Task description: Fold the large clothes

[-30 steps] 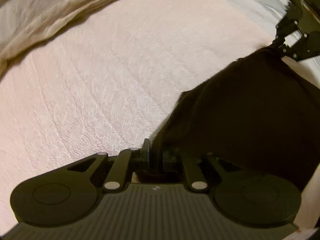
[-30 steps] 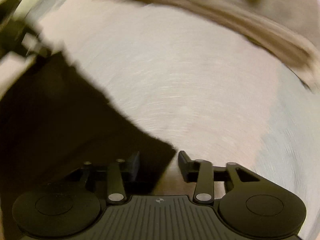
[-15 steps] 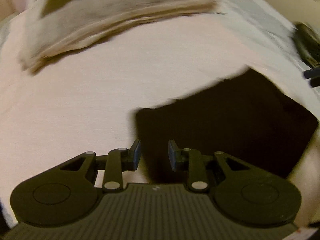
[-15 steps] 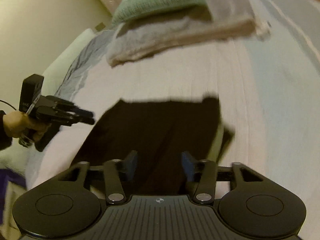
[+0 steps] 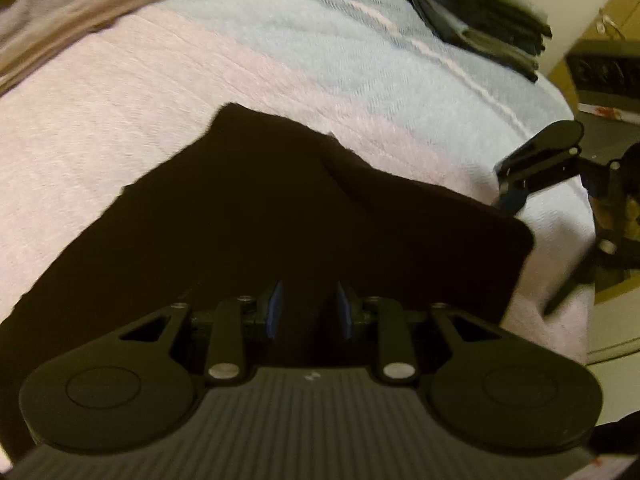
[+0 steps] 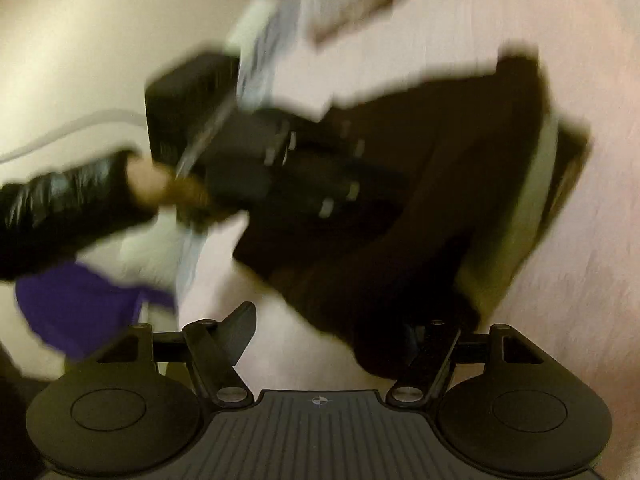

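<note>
A black garment [image 5: 280, 216] lies folded and flat on the pink bedspread [image 5: 120, 120]. My left gripper [image 5: 310, 308] hovers open over its near part with nothing between the blue pads. In the right wrist view, which is blurred, the black garment [image 6: 420, 208] fills the centre, and its near corner covers the right finger of my right gripper [image 6: 332, 336], which stands wide open. A hand [image 6: 160, 188] in a shiny black sleeve holds the left gripper [image 6: 288, 168] over the cloth. The right gripper [image 5: 536, 164] shows by the garment's far right corner.
A beige and grey pile of folded clothes [image 5: 80, 12] lies at the back left, and a dark folded stack [image 5: 480, 12] at the back right on a blue striped blanket [image 5: 360, 48]. The bed's edge [image 5: 580, 208] runs down the right. A purple cloth [image 6: 80, 304] sits low left.
The left gripper let go of the garment's corner and moved over the flat cloth. The right gripper swung round to the garment's corner and spread wider.
</note>
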Demonstrator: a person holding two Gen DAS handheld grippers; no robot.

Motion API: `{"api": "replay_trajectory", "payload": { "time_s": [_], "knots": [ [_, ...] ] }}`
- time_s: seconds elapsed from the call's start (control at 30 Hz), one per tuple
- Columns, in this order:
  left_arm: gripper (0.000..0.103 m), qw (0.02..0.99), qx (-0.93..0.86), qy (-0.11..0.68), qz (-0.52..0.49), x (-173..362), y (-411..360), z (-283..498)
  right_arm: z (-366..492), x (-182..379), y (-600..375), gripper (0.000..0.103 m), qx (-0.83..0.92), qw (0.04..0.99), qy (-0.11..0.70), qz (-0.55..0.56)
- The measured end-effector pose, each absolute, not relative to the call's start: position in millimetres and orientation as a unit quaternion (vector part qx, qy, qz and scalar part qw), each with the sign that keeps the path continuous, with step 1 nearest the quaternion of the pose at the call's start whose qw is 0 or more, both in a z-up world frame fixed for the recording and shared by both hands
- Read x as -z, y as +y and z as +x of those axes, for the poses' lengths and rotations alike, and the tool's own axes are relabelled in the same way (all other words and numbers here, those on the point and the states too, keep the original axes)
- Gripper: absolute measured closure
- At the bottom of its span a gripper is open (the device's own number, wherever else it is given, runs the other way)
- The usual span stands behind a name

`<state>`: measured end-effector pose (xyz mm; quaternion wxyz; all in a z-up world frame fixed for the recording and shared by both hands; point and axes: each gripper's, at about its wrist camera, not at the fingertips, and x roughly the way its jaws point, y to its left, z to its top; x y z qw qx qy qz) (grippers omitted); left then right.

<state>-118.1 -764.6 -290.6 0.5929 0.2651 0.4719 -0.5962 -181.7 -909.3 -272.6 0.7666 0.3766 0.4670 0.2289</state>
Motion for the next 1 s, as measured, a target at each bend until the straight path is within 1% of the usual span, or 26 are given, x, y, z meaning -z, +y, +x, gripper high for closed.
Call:
{"api": "replay_trajectory", "payload": {
  "time_s": [0.07, 0.1, 0.13, 0.23, 0.33, 0.4, 0.47, 0.5, 0.53, 0.57, 0.67, 0.8, 0.87, 0.93, 0.97, 1.0],
  "knots": [
    [0.08, 0.585, 0.591, 0.475, 0.288, 305, -776, -118, -194, 288, -907, 0.06, -0.225, 0.758, 0.513, 0.335],
    [0.08, 0.583, 0.588, 0.476, 0.297, 311, -778, -120, -203, 295, -910, 0.064, -0.21, 0.757, 0.522, 0.333],
    [0.079, 0.581, 0.584, 0.48, 0.302, 318, -781, -119, -213, 302, -916, 0.07, -0.193, 0.755, 0.519, 0.35],
    [0.078, 0.588, 0.57, 0.483, 0.309, 334, -789, -120, -235, 308, -928, 0.071, -0.151, 0.755, 0.49, 0.409],
    [0.078, 0.592, 0.569, 0.478, 0.314, 340, -791, -124, -249, 299, -931, 0.071, -0.1, 0.759, 0.477, 0.431],
    [0.078, 0.594, 0.568, 0.481, 0.307, 337, -788, -123, -256, 287, -928, 0.063, -0.038, 0.769, 0.498, 0.4],
    [0.078, 0.602, 0.562, 0.483, 0.298, 329, -781, -118, -265, 260, -920, 0.054, 0.005, 0.795, 0.484, 0.365],
    [0.08, 0.607, 0.559, 0.484, 0.29, 321, -774, -115, -267, 243, -912, 0.052, 0.025, 0.811, 0.474, 0.342],
    [0.079, 0.613, 0.558, 0.484, 0.282, 312, -765, -111, -265, 226, -901, 0.047, 0.042, 0.829, 0.464, 0.311],
    [0.079, 0.619, 0.556, 0.479, 0.278, 302, -752, -106, -262, 208, -887, 0.043, 0.054, 0.846, 0.453, 0.277],
    [0.079, 0.637, 0.548, 0.464, 0.28, 270, -707, -86, -236, 175, -827, 0.04, 0.059, 0.876, 0.439, 0.192],
    [0.079, 0.644, 0.543, 0.435, 0.319, 246, -640, -57, -181, 166, -718, 0.038, 0.034, 0.896, 0.437, 0.076],
    [0.076, 0.635, 0.553, 0.408, 0.353, 240, -608, -45, -153, 182, -660, 0.037, 0.024, 0.894, 0.447, 0.017],
    [0.065, 0.616, 0.578, 0.367, 0.389, 241, -578, -34, -124, 200, -604, 0.037, 0.022, 0.889, 0.454, -0.046],
    [0.062, 0.606, 0.593, 0.347, 0.401, 242, -565, -29, -111, 210, -580, 0.037, 0.023, 0.887, 0.455, -0.074],
    [0.057, 0.593, 0.609, 0.321, 0.418, 246, -554, -27, -99, 224, -556, 0.037, 0.027, 0.881, 0.46, -0.104]
  ]
}}
